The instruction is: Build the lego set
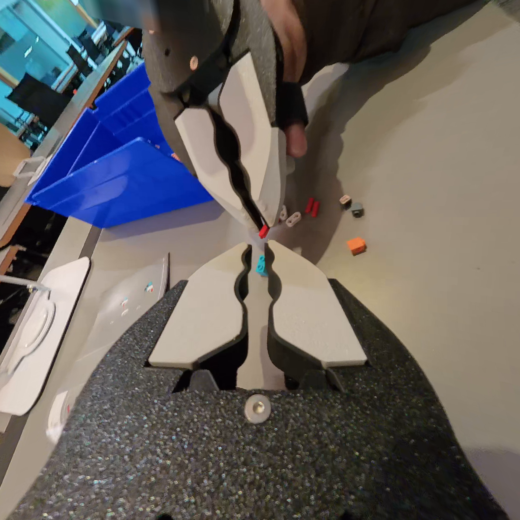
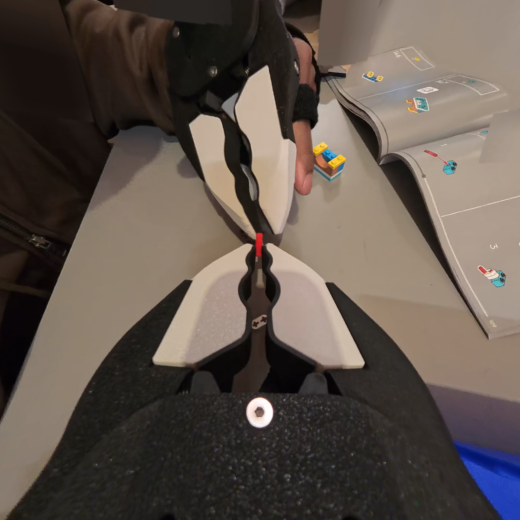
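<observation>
My right tongs (image 2: 259,249) are clamped on a small red pin (image 2: 259,244). The pin's long axis runs straight on from the fingers. Its near end sits between the tips and its free end points forward at the tips of the left tongs (image 2: 260,231), which meet it nose to nose. In the left wrist view the same pin (image 1: 263,230) sticks out of the right tongs (image 1: 264,222), slanting down towards my left tongs (image 1: 257,245), just short of their tips.

The left fingers stand a narrow gap apart. A teal brick (image 1: 261,266) shows in that gap, near the tips. I cannot tell whether the fingers pinch it or it lies on the table (image 1: 422,253) beneath.

Beyond, on the table, lie two more red pins (image 1: 312,206) side by side, pale grey links (image 1: 293,219) and an orange brick (image 1: 356,245). Blue bins (image 1: 126,183) stand at the table's edge.

The right wrist view shows an open booklet (image 2: 450,225) to the right. A small yellow, blue and brown build (image 2: 329,161) stands upright between the booklet and the left tongs.
</observation>
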